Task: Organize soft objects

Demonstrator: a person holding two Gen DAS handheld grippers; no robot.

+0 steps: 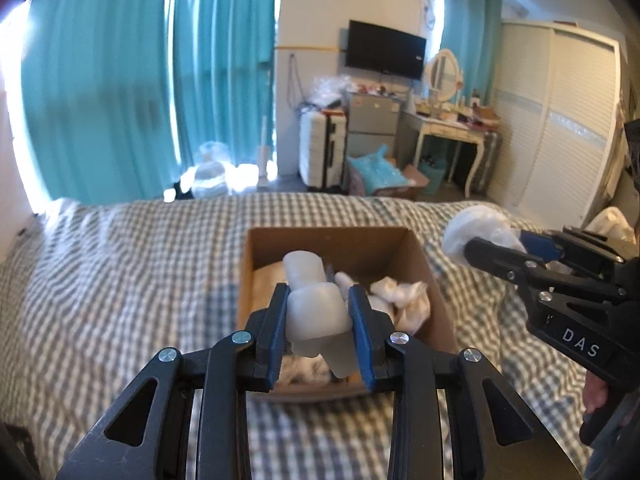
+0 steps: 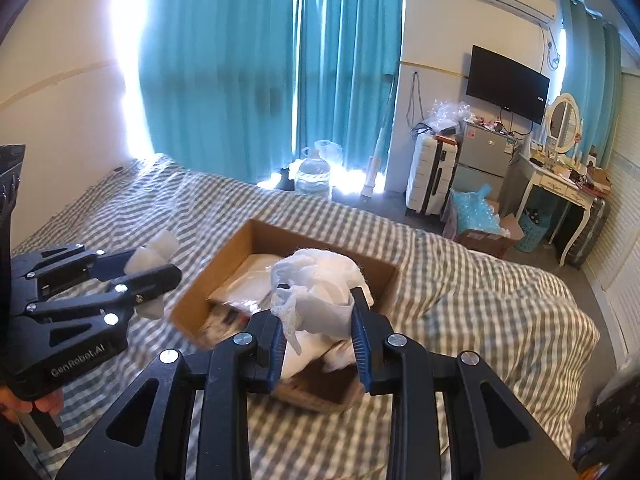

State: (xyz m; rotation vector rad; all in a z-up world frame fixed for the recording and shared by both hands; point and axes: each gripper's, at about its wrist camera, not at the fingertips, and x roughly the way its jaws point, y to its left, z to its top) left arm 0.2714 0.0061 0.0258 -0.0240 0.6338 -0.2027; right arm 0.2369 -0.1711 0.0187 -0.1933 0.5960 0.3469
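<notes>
An open cardboard box [image 1: 256,264] sits on the checked bed; it also shows in the right wrist view [image 2: 224,264]. Crumpled white soft pieces [image 1: 400,292] lie inside it. My left gripper [image 1: 320,312] is shut on a strip of white inflated air cushions [image 1: 314,308], held over the box's near side; it shows at the left of the right wrist view [image 2: 152,268]. My right gripper [image 2: 318,320] is shut on a crumpled white soft wad [image 2: 316,280] above the box's near edge. In the left wrist view it [image 1: 492,244] is to the right of the box, holding the wad [image 1: 476,224].
The grey-and-white checked bed cover [image 1: 120,280] spreads around the box. Beyond the bed's far edge are teal curtains [image 1: 120,80], a water jug [image 2: 314,176], a white suitcase [image 2: 430,176], a small fridge [image 2: 486,156], a dressing table [image 2: 560,184] and a white wardrobe [image 1: 560,120].
</notes>
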